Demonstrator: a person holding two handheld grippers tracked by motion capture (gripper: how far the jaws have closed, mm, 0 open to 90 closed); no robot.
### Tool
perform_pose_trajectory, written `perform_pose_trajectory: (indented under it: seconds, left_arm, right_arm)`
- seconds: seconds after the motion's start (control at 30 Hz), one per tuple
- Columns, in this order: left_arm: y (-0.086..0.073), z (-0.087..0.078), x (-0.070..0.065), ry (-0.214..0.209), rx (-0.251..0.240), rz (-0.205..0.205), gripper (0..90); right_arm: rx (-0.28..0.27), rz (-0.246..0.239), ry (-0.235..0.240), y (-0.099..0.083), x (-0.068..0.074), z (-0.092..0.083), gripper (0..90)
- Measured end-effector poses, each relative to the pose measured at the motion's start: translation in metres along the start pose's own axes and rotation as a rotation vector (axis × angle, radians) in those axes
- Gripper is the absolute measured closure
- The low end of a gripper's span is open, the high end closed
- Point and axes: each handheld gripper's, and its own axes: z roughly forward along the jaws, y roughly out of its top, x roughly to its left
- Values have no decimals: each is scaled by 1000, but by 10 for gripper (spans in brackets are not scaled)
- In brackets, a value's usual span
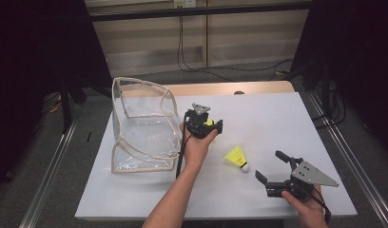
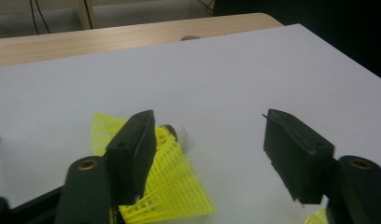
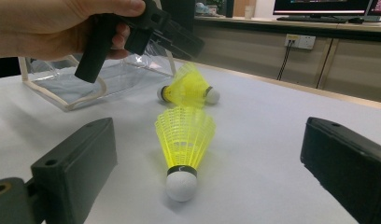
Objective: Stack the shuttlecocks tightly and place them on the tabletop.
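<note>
left gripper (image 1: 207,124): jaws apart over two yellow shuttlecocks (image 3: 187,87) | right gripper (image 1: 273,166): jaws spread, empty, facing near shuttlecock (image 1: 238,157)

no readable text, labels or numbers anywhere

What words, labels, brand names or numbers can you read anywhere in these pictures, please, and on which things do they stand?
None can be read.
Monitor screens in the right gripper view: bright content, too small and blurred to read.
Yellow shuttlecock, clear bag, white table cover and both grippers: no print visible.
</note>
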Motion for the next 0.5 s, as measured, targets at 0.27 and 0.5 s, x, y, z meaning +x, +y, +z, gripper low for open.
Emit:
perform_pose_trajectory:
  seconds: [0.27, 0.5]
  left_arm:
    - [-1, -6, -10, -57, 11, 8, 236]
    - [-3, -13, -20, -110, 6, 28, 189]
  right_arm:
    - [2, -2, -2, 0, 0, 0, 30]
    - [1, -5, -4, 0, -1, 0, 31]
